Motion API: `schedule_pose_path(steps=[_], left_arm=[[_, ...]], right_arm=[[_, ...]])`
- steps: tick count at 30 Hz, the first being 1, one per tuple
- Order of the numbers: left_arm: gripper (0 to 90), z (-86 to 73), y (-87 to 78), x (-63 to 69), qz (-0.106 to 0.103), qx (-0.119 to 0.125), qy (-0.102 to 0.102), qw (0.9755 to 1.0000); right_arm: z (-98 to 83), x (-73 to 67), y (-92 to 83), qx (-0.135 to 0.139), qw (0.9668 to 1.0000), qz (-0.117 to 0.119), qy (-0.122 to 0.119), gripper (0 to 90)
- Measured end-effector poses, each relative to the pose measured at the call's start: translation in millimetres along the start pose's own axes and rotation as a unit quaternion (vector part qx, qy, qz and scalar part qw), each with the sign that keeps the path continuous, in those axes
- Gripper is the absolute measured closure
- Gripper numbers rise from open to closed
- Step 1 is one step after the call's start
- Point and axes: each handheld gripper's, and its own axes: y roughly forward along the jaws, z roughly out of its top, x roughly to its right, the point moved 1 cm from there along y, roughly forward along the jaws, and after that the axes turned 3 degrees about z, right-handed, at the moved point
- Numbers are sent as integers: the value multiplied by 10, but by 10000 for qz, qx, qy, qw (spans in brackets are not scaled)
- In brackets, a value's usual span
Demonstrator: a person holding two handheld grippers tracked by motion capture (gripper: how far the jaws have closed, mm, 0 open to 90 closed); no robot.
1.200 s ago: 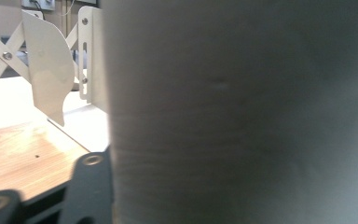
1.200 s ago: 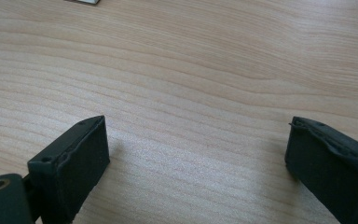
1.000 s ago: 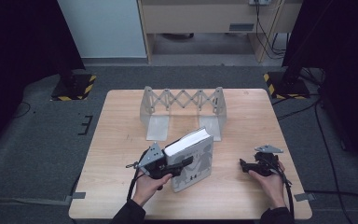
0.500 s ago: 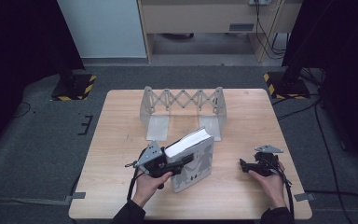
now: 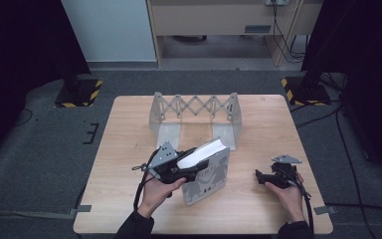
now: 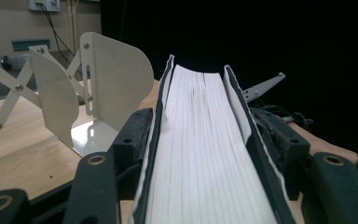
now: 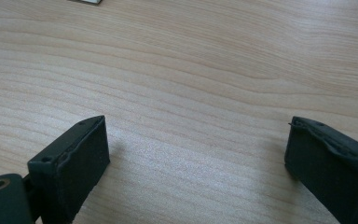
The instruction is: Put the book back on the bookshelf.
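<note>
The left gripper has its fingers clamped on a thick book, one on each cover with the white page block between them; the book is tilted, its lower corner near the table at the front middle, in front of the white expanding book rack standing toward the table's far side. The right gripper, held in the person's right hand at the table's right front, is well apart from the book. Its fingers are spread wide over bare wood, holding nothing.
</note>
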Motion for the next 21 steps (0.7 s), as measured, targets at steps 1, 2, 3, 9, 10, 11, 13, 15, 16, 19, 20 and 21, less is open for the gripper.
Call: schedule_pose_path(steps=[1, 2, 3, 9, 10, 11, 13, 15, 16, 19, 20, 21], left_arm=[[412, 0, 0, 0, 0, 0, 0, 10000], [412, 21, 14, 9, -24, -70, -9, 10000], [409, 42, 28, 13, -60, -151, -14, 9999], [402, 131, 109, 48, -142, -369, 77, 9992], [400, 139, 127, 63, -95, -364, 136, 9992], [396, 143, 149, 79, -46, -411, 218, 9989], [387, 146, 207, 98, -10, -559, 294, 9980], [398, 150, 210, 97, -5, -595, 302, 9978], [401, 154, 212, 91, 33, -648, 365, 9972], [408, 158, 216, 90, 74, -716, 456, 9964], [418, 160, 217, 93, 71, -738, 468, 9961], [425, 160, 214, 104, 38, -775, 497, 9957]], right_arm=[[0, 0, 0, 0, 10000, 0, 0, 67], [0, -2, -1, -4, 10000, 0, 10, 67], [0, -3, 0, -1, 10000, -1, 14, 67], [1, -4, 0, 2, 10000, -6, 26, 66], [1, -5, 0, 2, 10000, -5, 26, 66], [1, -5, 0, 2, 10000, -6, 26, 66], [0, -5, 1, 2, 10000, -1, 23, 66], [-1, -5, -1, -5, 10000, 11, 5, 66], [-1, -5, -1, -5, 10000, 13, 6, 66], [-1, -4, -1, -5, 10000, 13, 5, 66], [-1, -4, -1, -5, 10000, 12, 5, 66], [-1, -5, -1, -5, 10000, 12, 5, 66]])
